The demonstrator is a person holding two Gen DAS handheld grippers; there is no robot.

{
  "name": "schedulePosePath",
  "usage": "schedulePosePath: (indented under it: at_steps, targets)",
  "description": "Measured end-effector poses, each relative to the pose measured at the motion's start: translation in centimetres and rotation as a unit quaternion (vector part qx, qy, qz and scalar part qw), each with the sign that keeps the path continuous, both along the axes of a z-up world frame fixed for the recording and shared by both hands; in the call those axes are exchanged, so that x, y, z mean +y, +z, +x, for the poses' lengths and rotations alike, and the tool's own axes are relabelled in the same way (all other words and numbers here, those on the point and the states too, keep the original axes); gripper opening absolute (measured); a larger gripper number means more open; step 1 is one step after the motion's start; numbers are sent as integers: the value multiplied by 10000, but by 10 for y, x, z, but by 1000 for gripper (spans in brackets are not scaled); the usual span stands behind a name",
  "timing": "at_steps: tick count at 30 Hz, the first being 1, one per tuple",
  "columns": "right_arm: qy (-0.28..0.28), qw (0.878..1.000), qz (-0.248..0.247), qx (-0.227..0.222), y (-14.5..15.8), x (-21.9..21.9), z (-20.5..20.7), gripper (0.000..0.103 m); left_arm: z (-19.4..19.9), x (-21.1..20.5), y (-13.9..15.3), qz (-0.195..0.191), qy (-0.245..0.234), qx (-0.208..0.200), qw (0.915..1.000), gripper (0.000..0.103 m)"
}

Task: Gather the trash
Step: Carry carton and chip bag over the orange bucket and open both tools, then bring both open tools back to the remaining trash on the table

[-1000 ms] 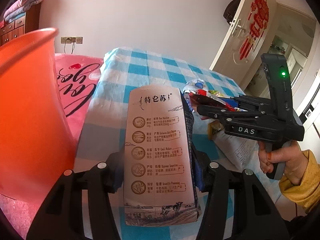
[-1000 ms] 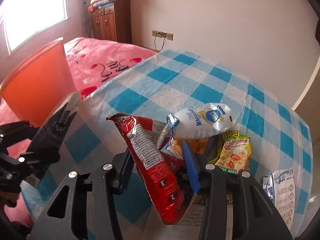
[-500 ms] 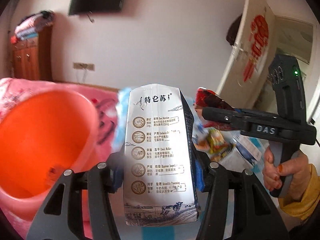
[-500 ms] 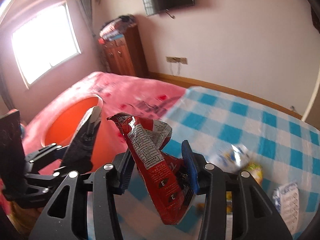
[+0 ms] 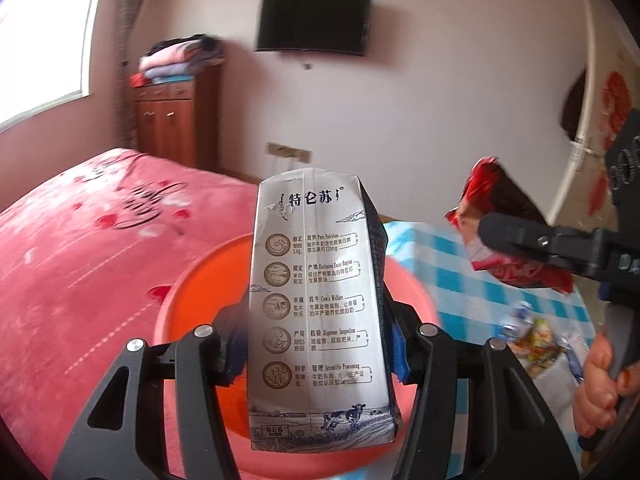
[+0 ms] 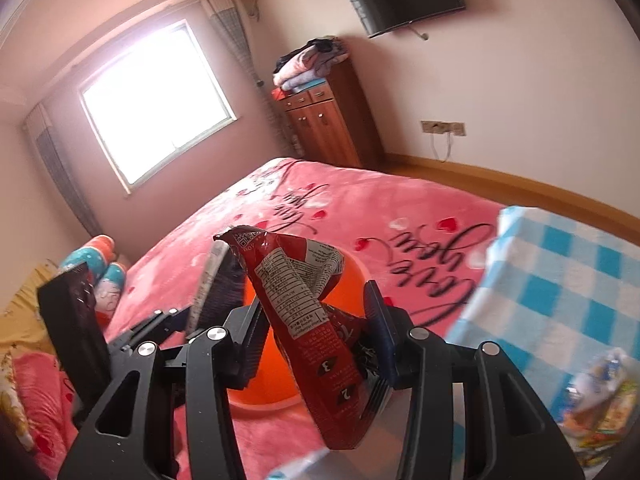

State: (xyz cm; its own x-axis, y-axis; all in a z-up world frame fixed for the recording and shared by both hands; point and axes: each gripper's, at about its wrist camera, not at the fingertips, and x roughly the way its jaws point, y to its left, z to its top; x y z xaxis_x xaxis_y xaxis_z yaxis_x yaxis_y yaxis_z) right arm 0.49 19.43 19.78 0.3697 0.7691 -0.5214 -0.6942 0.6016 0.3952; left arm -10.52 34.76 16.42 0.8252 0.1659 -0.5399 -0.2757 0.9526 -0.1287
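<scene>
My left gripper (image 5: 316,340) clamps a tall grey-white paper milk carton (image 5: 320,312) printed "特仑苏"; my right gripper (image 6: 316,344) pinches a crinkled red foil snack wrapper (image 6: 304,320). Both hang above the round orange plastic basin (image 5: 192,292) on the pink bedspread (image 5: 80,240).

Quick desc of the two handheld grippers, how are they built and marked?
Both are matte black with angular, cut-out linkage arms and silver pivot pins. The left gripper has blue pads on its fingers. The right gripper has blue-edged pads too; seen from the left wrist view it has a pistol-style handle and white lettering on its side. No cables or sleeves show now.
</scene>
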Motion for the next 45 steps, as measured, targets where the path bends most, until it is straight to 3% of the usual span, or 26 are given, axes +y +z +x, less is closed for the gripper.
schedulePosePath:
  at_steps: [6,8,11,15,19,24,31,41,45]
  targets:
    - [160,9989,133,421,-14,35,8,48,7,17,-16,-72,334,216,9992,59]
    - [199,9977,126,629,-22,43,12,50,7,20,-22,-35,445,258,9987,75]
    - [97,9967,111,795,-34,47,19,52,10,23,-29,-57,514,314,9982,84]
    - [-69,9952,311,929,-41,35,26,72,12,24,-33,5,598,340,9976,88]
    - [-358,9957,306,797,-40,12,28,84,17,22,-34,174,639,387,9971,88]
    - [-781,9953,155,546,-41,-15,21,90,18,19,-35,180,644,412,9969,88]
    - [-1101,9937,-171,91,-44,-43,3,91,16,7,-29,311,614,412,9968,88]
    - [-1466,9880,-475,-124,-53,-79,-18,92,13,-21,-20,397,442,341,9977,89]
    - [-1625,9844,-620,-256,-56,-95,-25,92,13,-37,-17,463,321,302,9980,94]
